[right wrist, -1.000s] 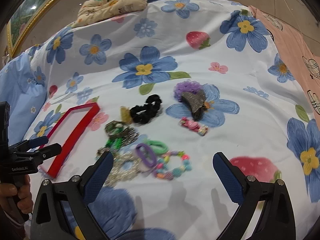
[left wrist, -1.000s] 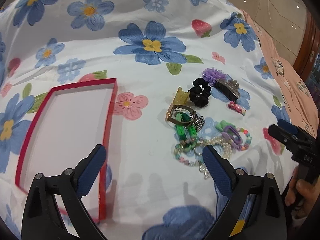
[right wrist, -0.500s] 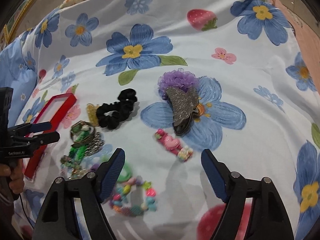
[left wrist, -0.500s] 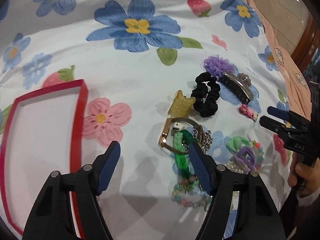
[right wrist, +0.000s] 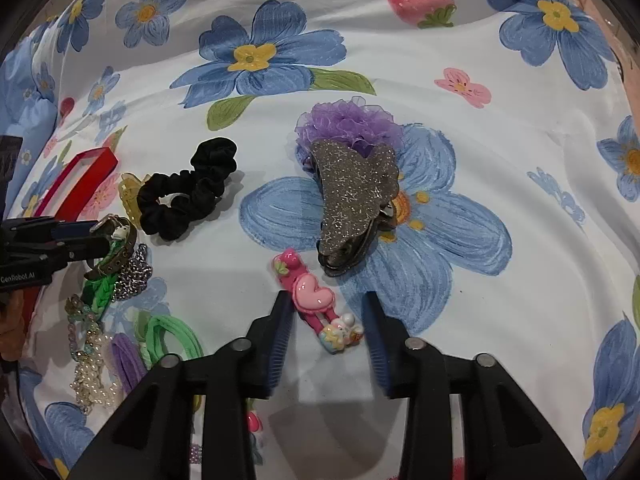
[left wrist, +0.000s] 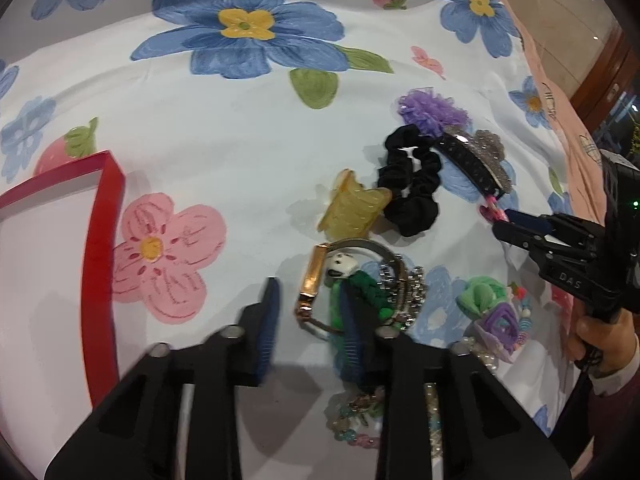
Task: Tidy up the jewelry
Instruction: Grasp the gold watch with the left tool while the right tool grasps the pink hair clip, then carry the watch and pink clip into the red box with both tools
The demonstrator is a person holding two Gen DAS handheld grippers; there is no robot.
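My left gripper (left wrist: 310,320) is open, its pads on either side of a gold-clasp bracelet (left wrist: 314,280) that lies on the sheet with a green braided band (left wrist: 366,292) and a silver chain (left wrist: 408,288). My right gripper (right wrist: 326,320) is open and straddles a pink heart hair clip (right wrist: 314,300) without touching it. A red-rimmed white box (left wrist: 104,248) lies at the left. A yellow claw clip (left wrist: 352,208), a black scrunchie (left wrist: 412,184), a glittery grey claw clip (right wrist: 352,196) and a purple frilly scrunchie (right wrist: 348,122) lie beyond.
Everything lies on a white bedsheet with blue flowers (left wrist: 244,40). Green and purple hair ties (right wrist: 160,340), a pearl strand (right wrist: 94,380) and a bead bracelet (left wrist: 356,432) sit in a heap near the bracelet. A pink cloth (left wrist: 560,92) covers the right edge.
Both grippers have moved forward and down and their jaws have narrowed. The left now brackets the gold bracelet, the right brackets the pink heart clip.
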